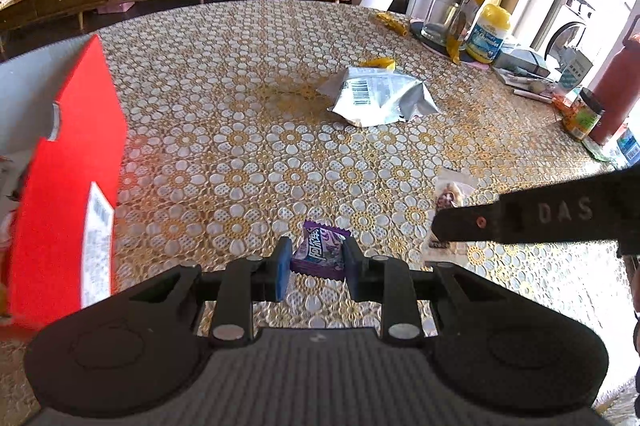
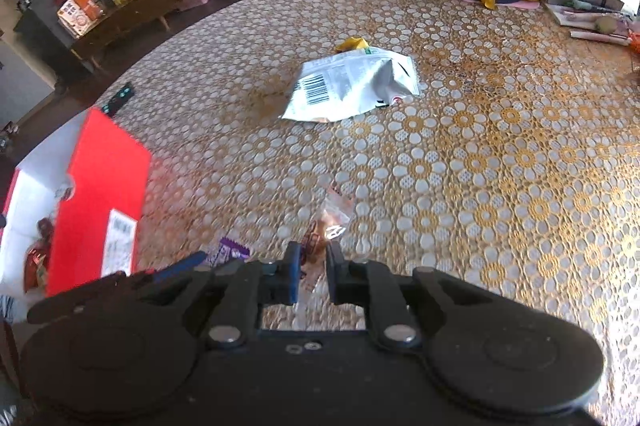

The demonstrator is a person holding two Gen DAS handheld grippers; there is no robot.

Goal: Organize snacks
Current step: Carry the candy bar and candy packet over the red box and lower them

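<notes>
My left gripper point(image 1: 316, 260) is shut on a small purple snack packet point(image 1: 320, 250), held a little above the flowered tablecloth point(image 1: 248, 130). My right gripper point(image 2: 313, 260) is shut on a clear-wrapped brown snack point(image 2: 330, 222), whose crinkled end sticks out past the fingertips. In the left wrist view the right gripper's black finger point(image 1: 520, 222) reaches in from the right, with that clear snack point(image 1: 452, 194) behind it. A red box point(image 1: 68, 182) with a white inside stands open at the left; in the right wrist view the red box point(image 2: 100, 194) holds red-wrapped snacks point(image 2: 38, 258). The purple packet point(image 2: 232, 250) shows left of my right gripper.
A crumpled silver bag point(image 1: 380, 94) with a barcode lies mid-table, a yellow wrapper point(image 1: 378, 63) behind it. At the far right stand a glass point(image 1: 438, 20), a yellow-capped gummies bottle point(image 1: 490, 34), a small jar point(image 1: 584, 114) and a red flask point(image 1: 618, 86). A remote point(image 2: 118, 98) lies near the table's left edge.
</notes>
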